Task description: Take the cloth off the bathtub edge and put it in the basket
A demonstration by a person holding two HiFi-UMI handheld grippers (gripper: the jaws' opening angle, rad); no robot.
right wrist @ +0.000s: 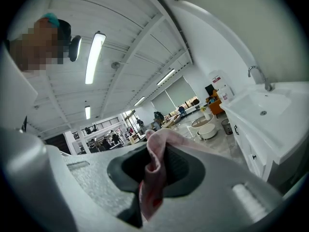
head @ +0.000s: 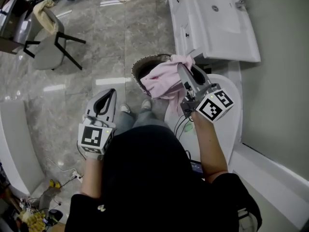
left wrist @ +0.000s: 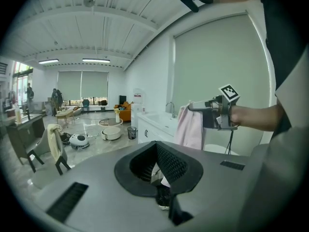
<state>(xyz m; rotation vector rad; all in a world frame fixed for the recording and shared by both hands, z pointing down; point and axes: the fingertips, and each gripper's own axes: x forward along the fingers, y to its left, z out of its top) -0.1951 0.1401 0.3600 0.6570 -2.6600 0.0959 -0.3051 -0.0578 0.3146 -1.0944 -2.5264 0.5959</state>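
My right gripper [head: 183, 69] is shut on a pink cloth [head: 161, 79] and holds it in the air. The cloth hangs over the near side of a dark round basket [head: 139, 66] on the floor. In the right gripper view a fold of the cloth [right wrist: 153, 173] is pinched between the jaws and bulges up over them. The white bathtub edge [head: 231, 122] lies below my right forearm. My left gripper [head: 111, 93] hovers over the floor to the left, shut and holding nothing. From the left gripper view I see the right gripper [left wrist: 192, 108] with the cloth [left wrist: 190, 129] draped from it.
A white sink counter [head: 217, 23] stands just behind the basket at the right. At the back left is a grey chair [head: 48, 42] with a cloth on its back. Cables and clutter [head: 38, 207] lie on the floor at the lower left. My legs and shoes [head: 135, 111] are near the basket.
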